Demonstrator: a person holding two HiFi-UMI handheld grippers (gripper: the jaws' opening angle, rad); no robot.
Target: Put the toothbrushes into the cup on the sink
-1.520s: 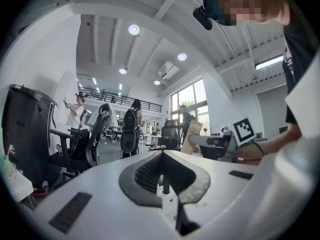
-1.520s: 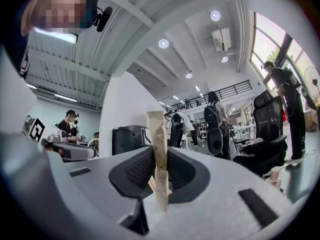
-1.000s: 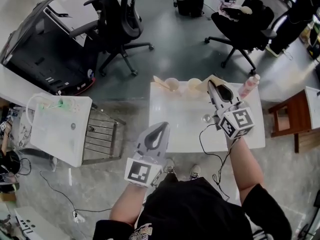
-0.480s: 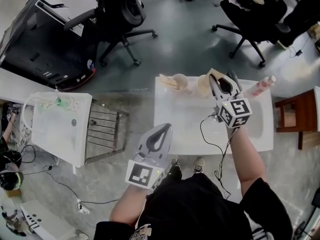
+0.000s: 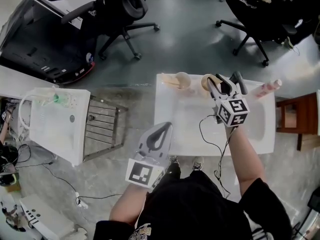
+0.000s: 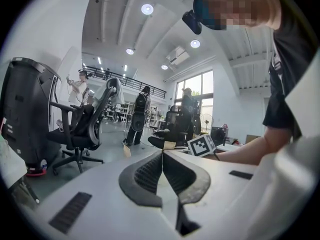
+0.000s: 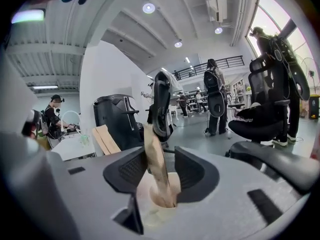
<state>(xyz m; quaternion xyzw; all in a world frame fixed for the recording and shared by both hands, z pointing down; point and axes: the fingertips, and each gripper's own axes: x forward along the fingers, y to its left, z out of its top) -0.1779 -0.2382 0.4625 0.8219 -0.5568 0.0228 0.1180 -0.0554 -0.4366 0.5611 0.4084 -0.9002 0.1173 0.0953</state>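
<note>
Right gripper view: tan toothbrush (image 7: 156, 164) between opening right tongs (image 7: 161, 155); left tongs (image 6: 162, 158) closed.

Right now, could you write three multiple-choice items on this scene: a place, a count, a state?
1. Where does the toothbrush between the right gripper's jaws stand? A on a plate; B in a cup; C in a drawer.
2. How many cups stand on the sink? A one; B two; C four.
3. The left gripper's jaws are: A wide apart; B on a toothbrush; C together, empty.
B: its handle end sits in the cup while those jaws are opening. B: two at the far edge. C: they meet, nothing between.
</note>
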